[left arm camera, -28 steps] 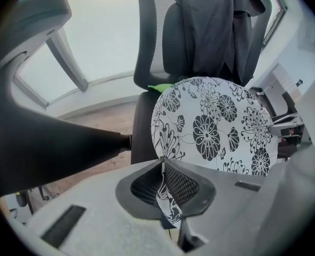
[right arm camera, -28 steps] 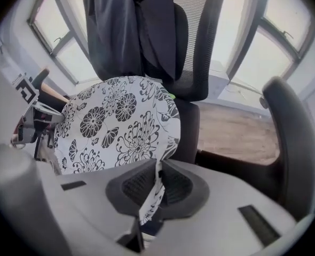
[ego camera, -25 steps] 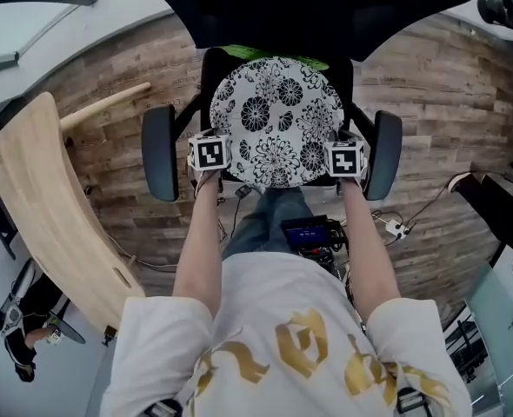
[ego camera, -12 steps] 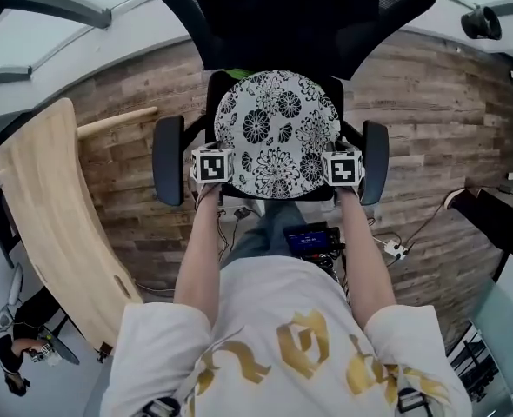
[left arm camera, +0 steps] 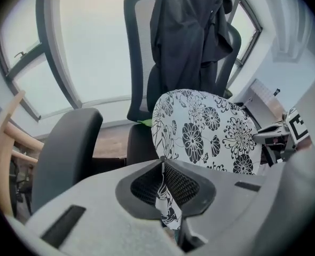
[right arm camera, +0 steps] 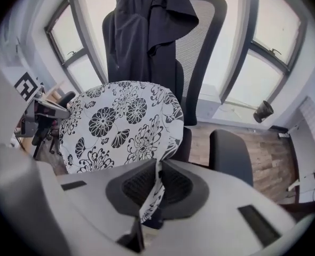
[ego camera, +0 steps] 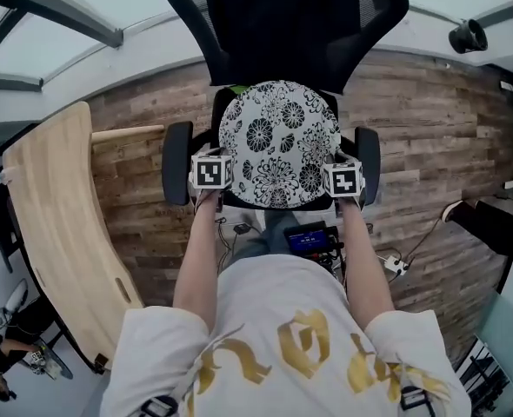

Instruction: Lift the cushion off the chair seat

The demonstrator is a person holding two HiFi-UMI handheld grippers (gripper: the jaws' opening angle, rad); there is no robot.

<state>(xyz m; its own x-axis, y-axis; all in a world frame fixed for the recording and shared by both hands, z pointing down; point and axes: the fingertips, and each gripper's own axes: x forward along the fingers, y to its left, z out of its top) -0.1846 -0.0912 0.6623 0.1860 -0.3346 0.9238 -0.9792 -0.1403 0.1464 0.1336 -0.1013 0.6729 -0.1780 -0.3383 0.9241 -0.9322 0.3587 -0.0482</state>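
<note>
Cushion (ego camera: 278, 142), head view: held over the chair (ego camera: 176, 159) seat, between left gripper (ego camera: 215, 176) and right gripper (ego camera: 341, 182). Left gripper view: its 2 jaws pinch the floral edge. Right gripper view: jaws clamp the opposite edge, with the cushion tilted ahead.

No readable text anywhere; gold print on the shirt (ego camera: 265, 307) is illegible.
</note>
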